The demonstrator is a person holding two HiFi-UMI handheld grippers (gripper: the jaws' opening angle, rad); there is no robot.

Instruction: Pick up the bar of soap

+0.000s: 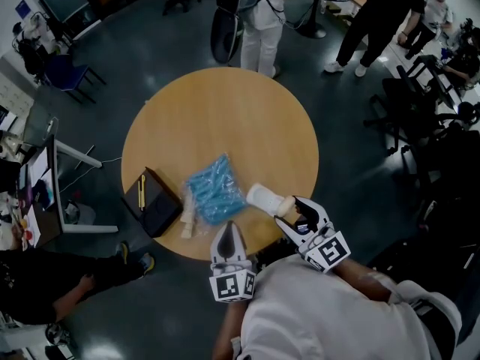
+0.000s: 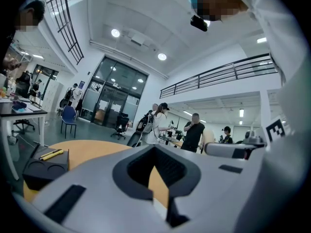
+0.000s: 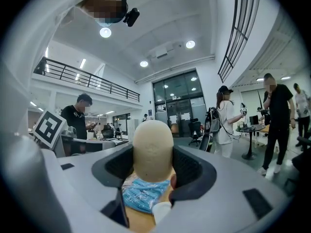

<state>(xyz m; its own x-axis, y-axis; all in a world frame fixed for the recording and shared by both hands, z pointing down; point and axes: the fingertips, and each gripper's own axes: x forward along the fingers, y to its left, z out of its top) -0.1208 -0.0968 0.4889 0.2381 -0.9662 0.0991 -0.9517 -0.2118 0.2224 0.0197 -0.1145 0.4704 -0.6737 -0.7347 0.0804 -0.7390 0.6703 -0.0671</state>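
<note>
Soap [image 3: 153,144] – a beige bar – sits clamped between the right tongs [image 1: 294,210], at the near edge of the round worktop [image 1: 225,111], close to a blue bag [image 1: 214,190]. Left tongs [image 1: 229,231] hover nearby – jaws together, holding nothing

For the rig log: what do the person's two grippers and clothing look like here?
The left gripper and right gripper have smooth pale grey shells, with dark ribbed linings inside the jaws. Each carries a cube with black-and-white square markers. The person wears a white top.
</note>
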